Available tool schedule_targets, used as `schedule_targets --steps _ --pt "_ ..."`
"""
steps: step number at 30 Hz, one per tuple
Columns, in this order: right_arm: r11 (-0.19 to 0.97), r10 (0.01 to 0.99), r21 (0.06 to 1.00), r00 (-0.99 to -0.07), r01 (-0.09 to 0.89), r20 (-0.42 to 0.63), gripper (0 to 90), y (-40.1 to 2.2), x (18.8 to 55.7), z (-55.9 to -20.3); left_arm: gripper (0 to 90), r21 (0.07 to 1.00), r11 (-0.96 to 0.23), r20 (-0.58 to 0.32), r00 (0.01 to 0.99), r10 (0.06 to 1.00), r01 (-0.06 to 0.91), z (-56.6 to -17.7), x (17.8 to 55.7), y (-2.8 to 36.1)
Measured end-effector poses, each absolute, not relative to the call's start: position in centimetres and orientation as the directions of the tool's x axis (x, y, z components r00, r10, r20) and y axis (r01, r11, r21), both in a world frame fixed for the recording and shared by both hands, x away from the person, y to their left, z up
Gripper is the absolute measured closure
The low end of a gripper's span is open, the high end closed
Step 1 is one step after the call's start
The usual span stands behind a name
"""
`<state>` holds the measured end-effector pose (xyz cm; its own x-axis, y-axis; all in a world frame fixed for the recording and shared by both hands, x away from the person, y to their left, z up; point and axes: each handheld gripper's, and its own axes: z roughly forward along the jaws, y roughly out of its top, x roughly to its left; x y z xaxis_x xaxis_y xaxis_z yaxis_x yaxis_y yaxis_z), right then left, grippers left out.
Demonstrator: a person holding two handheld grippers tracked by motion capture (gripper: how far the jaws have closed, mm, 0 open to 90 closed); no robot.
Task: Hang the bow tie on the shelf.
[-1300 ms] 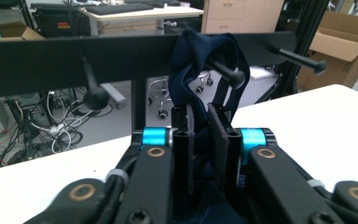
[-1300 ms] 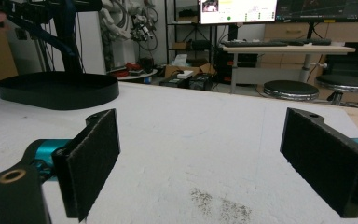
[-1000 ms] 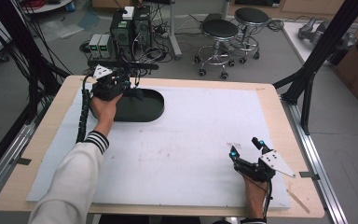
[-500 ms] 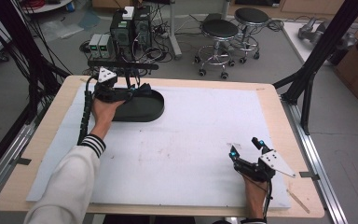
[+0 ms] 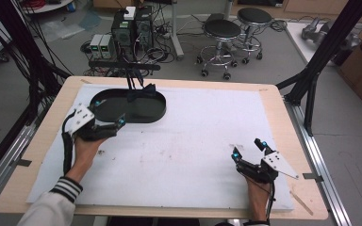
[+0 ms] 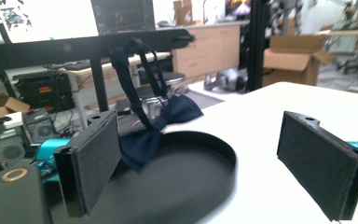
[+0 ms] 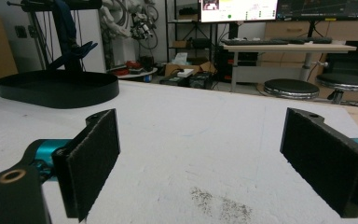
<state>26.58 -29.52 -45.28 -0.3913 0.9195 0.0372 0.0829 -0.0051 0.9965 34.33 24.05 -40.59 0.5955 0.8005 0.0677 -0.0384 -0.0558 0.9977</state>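
Observation:
A dark blue bow tie (image 5: pixel 140 92) hangs by its strap from a black bar (image 5: pixel 122 66) behind the table, and its bow rests at the far rim of a black oval tray (image 5: pixel 156 114). My left gripper (image 5: pixel 109 112) sits at the tray's near-left side, apart from the tie. Its jaws have just been opening and stand open with nothing between them. In the left gripper view the bow tie (image 6: pixel 168 126) and tray (image 6: pixel 214 158) lie ahead of the wide jaws. My right gripper (image 5: pixel 249 148) rests open and empty near the front right of the white mat.
The white mat (image 5: pixel 207 122) covers most of the wooden table (image 5: pixel 283 101), with a faint dark smudge (image 7: pixel 219 203) just ahead of the right gripper. Black frame posts (image 5: pixel 311 80) stand at the table's sides. Stools (image 5: pixel 221 35) and computer boxes (image 5: pixel 132 28) sit on the floor beyond.
The left gripper has come away from the tray's far-left end toward the person and opened. The bow tie it covered now hangs free from the bar. The right gripper has not moved.

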Motion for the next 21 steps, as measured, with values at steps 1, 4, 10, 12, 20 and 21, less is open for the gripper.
schedule_targets --steps 1,4,10,12,20,21 --pt "0.000 0.920 0.997 -0.392 0.076 0.030 11.0 -29.5 26.6 -45.3 13.9 0.998 -0.050 0.058 0.601 0.797 -0.030 -41.2 33.5 24.5" --pt "0.005 0.920 0.997 -0.390 0.072 0.024 11.0 -29.5 26.6 -45.3 13.9 0.998 -0.062 0.056 0.625 0.779 -0.013 -42.9 31.6 25.8" --pt "0.006 0.923 0.998 -0.385 0.067 0.021 10.9 -29.5 26.5 -45.3 13.9 0.999 -0.037 0.038 0.618 0.785 -0.015 -45.0 28.9 28.8" --pt "0.004 0.923 0.998 -0.383 0.066 0.022 11.0 -29.5 26.5 -45.3 13.8 0.999 -0.018 0.032 0.608 0.793 -0.029 -45.4 28.3 29.7" --pt "0.000 0.924 0.998 -0.382 0.057 0.022 10.9 -29.6 26.5 -45.3 13.7 0.998 0.024 0.011 0.571 0.821 -0.053 -45.6 27.5 31.1" --pt "-0.004 0.923 0.998 -0.383 0.057 0.025 11.0 -29.6 26.5 -45.3 13.7 0.998 0.027 0.006 0.570 0.822 -0.050 -45.6 27.5 31.1"
